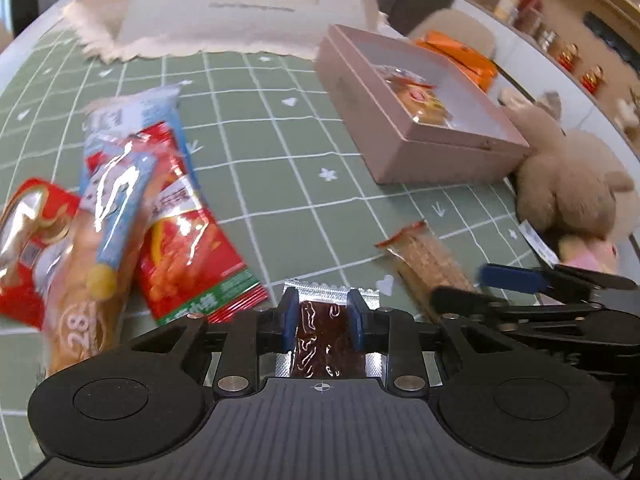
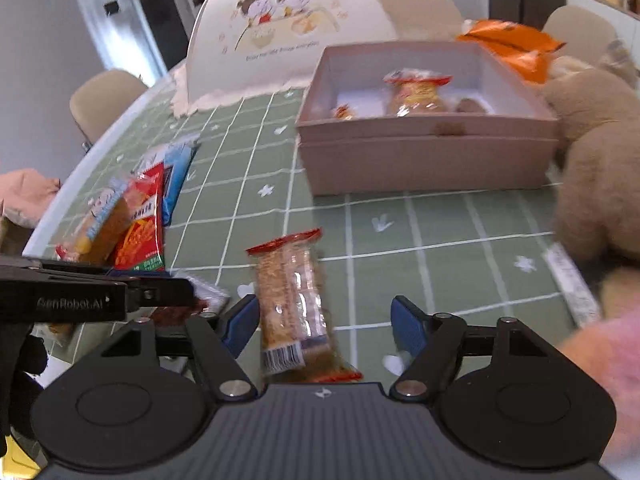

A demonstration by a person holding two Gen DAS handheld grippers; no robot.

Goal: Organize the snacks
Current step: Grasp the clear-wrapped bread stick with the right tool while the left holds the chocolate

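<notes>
Nearest, the left gripper (image 1: 323, 314) has its blue fingers (image 1: 289, 316) pressed on the sides of a dark red snack packet (image 1: 322, 336) with silver ends, just above the green checked table (image 1: 280, 152). Beside it, the right gripper (image 2: 326, 326) stands half open around a clear-wrapped cracker bar (image 2: 294, 304); its left finger is at the wrapper's edge, the right one apart, so not yet a grip. Further left, a pile of loose snack bags (image 1: 120, 216) is unsorted. Beyond, the pink box (image 2: 428, 160) holds a wrapped bun (image 2: 416, 94) and some small items; orange packets (image 2: 516, 46) lie past its far corner. Judged early: a few in, most out. Hard to read: small box contents, blurred labels, and a plush toy (image 2: 592, 160) cut off at the right.
</notes>
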